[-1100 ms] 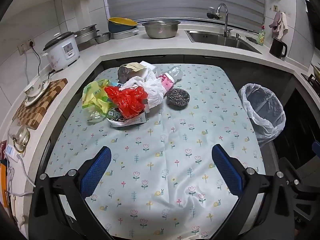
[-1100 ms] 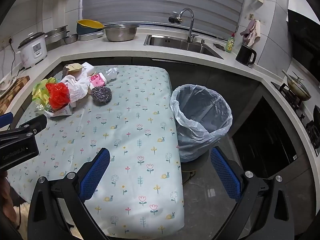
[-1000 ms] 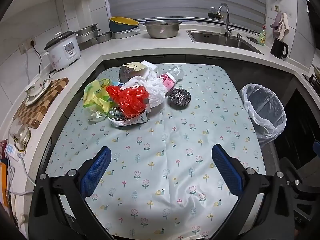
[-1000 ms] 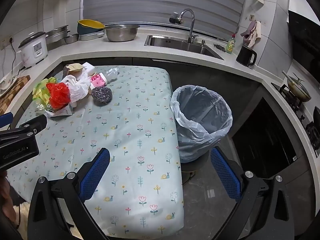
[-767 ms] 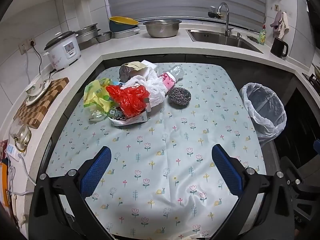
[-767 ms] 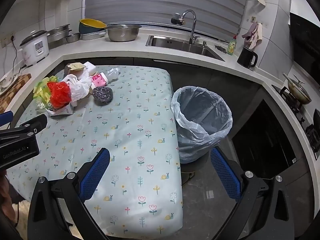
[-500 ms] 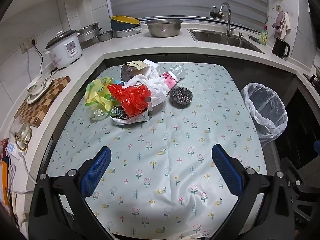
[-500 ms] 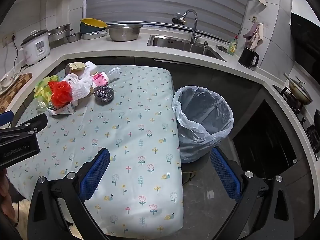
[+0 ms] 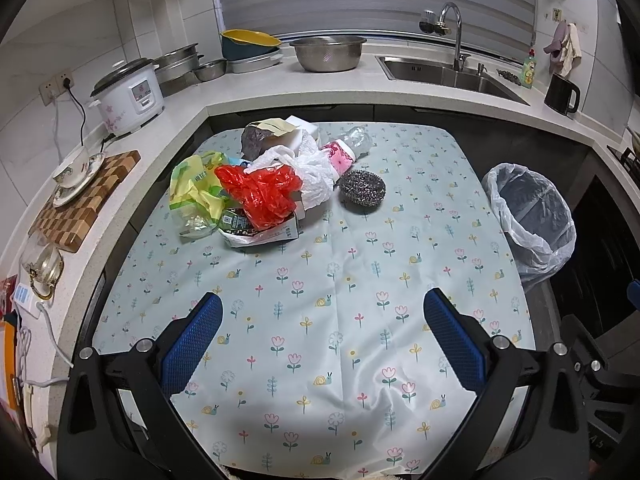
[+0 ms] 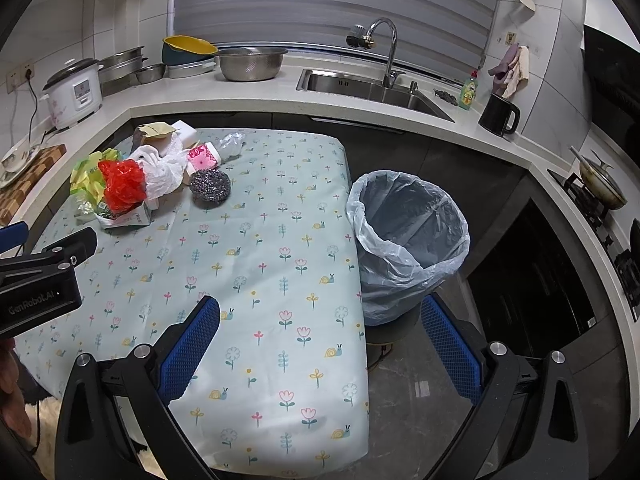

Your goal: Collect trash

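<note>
A heap of trash lies at the far left of the flowered tablecloth [image 9: 328, 280]: a red plastic bag [image 9: 260, 194], a yellow-green wrapper [image 9: 194, 190], a white plastic bag [image 9: 312, 172], a pink-patterned pack [image 9: 340, 156], a clear bottle [image 9: 358, 138] and a steel wool scourer [image 9: 362, 190]. A bin lined with a clear bag [image 10: 408, 232] stands on the floor right of the table. My left gripper [image 9: 322, 332] hangs open over the near table edge. My right gripper [image 10: 320, 336] is open too, above the table's right corner, near the bin.
The counter around the table holds a rice cooker [image 9: 128, 96], metal bowls [image 9: 328, 54], a sink with tap [image 9: 448, 72], a black kettle [image 10: 498, 114] and a chequered board with cup [image 9: 80, 196]. A stove with pan [image 10: 602, 186] is at right.
Both views have crept slightly nearer the table and trash heap. Nothing on the table has moved, and both grippers stay open.
</note>
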`<state>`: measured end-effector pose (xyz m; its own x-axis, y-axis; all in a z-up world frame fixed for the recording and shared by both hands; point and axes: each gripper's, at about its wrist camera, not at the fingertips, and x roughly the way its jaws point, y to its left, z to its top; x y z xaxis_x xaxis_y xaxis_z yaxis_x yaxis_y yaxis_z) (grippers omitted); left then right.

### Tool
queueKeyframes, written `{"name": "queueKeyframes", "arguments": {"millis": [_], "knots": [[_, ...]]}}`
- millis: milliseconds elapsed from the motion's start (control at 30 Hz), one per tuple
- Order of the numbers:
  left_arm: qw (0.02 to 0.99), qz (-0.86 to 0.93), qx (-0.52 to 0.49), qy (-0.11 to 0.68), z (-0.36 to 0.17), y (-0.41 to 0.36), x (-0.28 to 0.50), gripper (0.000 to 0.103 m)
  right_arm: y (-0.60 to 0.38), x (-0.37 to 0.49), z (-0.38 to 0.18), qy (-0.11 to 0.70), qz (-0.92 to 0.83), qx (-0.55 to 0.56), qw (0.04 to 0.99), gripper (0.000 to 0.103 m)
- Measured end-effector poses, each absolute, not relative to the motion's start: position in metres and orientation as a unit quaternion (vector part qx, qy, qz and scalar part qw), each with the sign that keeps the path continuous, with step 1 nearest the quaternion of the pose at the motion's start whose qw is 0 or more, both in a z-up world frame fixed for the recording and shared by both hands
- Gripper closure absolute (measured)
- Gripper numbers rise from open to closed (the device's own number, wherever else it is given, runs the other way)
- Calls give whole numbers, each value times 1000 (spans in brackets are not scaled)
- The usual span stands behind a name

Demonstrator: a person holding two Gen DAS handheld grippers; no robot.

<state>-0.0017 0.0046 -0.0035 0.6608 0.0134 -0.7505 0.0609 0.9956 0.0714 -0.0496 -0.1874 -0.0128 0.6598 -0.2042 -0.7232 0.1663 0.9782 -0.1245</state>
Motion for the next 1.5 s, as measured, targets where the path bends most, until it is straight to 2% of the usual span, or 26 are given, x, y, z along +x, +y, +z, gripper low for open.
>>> {"name": "queueKeyframes", "arguments": {"millis": [1500], "knots": [[905,-6,50,423,-25,2,15,7,-187,-25,-29,416,-92,-22,904,7]]}}
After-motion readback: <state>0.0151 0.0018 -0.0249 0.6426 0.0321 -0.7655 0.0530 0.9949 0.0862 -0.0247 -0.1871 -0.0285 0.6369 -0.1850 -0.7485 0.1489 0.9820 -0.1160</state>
